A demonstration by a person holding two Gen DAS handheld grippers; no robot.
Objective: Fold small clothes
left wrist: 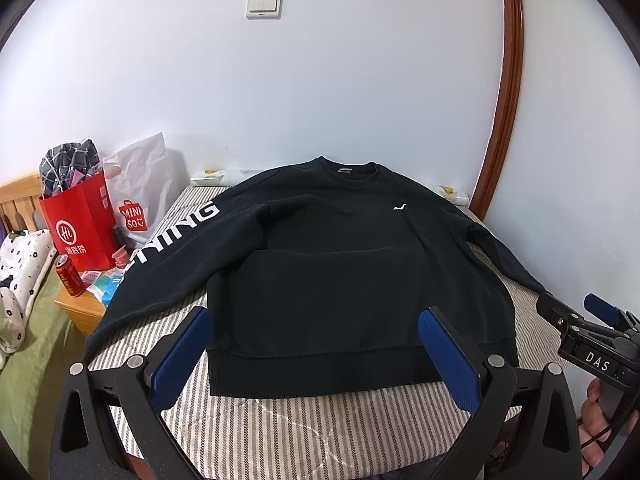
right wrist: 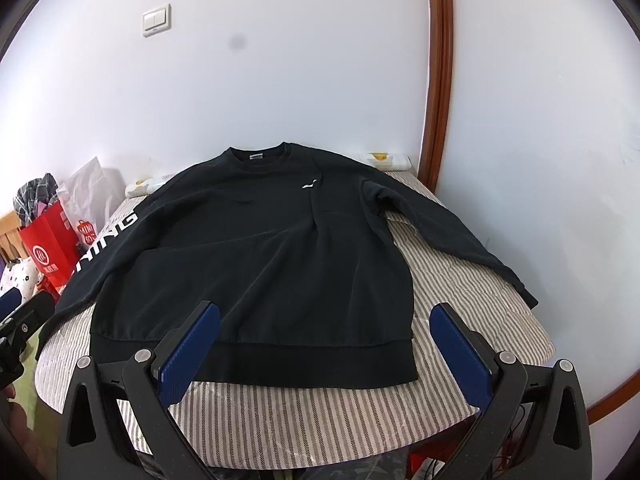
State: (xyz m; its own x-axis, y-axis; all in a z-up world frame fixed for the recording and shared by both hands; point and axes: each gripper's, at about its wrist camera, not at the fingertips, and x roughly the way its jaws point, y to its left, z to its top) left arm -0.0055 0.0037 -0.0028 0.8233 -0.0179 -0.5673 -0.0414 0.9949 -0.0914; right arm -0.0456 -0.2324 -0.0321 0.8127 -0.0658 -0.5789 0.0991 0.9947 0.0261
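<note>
Okay, black sweatshirt (left wrist: 320, 264) lies flat, front up, sleeves spread on the striped mattress (left wrist: 320, 420). My left claw (left wrist: 316, 356) and right claw (right wrist: 326, 350) hover released near the hem, ready to grab.

Home bedroom. Striped mattress (left wrist: 328, 420) against a white wall w/ light switch (left wrist: 263, 6) above it. Left of mattress: wooden bedside table (left wrist: 80, 310) w/ red shopping bag (left wrist: 82, 228), Miniso bag (left wrist: 138, 200), soda can (left wrist: 69, 276); patterned bedding (left wrist: 20, 276) further left.
</note>
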